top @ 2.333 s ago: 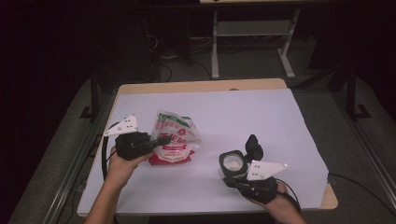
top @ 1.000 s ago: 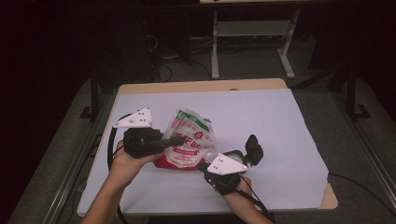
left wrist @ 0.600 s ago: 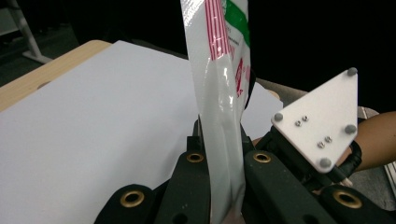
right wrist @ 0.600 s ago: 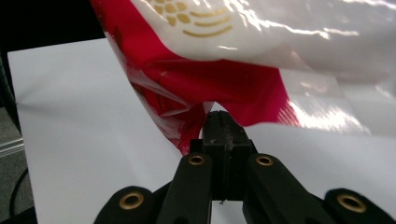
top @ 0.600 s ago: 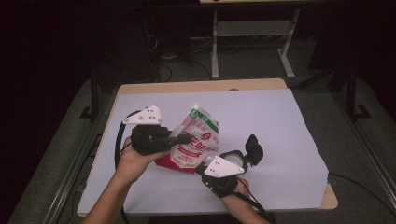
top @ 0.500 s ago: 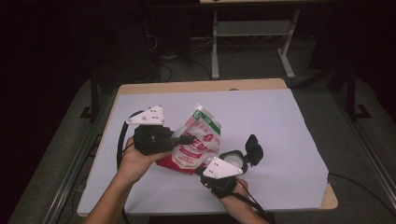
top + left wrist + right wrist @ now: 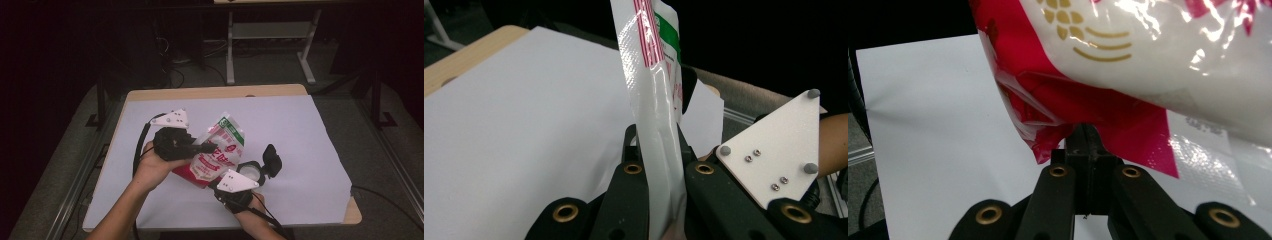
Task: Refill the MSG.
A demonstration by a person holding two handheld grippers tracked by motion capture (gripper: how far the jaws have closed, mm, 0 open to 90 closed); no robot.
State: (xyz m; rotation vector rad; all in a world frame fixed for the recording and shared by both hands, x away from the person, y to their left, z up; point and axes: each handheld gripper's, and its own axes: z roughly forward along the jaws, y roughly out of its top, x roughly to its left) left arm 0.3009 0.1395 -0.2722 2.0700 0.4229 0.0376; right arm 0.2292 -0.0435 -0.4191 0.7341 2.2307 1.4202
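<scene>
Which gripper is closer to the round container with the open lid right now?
Right. The right gripper sits just beside the round container, pinching the bag. The left gripper grips the bag's side farther away.

The bag (image 7: 218,151) is white and red. It has a green patch at the top, thin red stripes down its clear edge (image 7: 651,75), and little gold dots and curved gold lines (image 7: 1088,30) on the white part. Its bottom corner is bright red. The left gripper (image 7: 207,148) is black with gold rings. The right gripper (image 7: 1087,145) is black too. Each has a white three-cornered plate with grey dots. The table (image 7: 295,120) is pale white with a light wood edge.
</scene>
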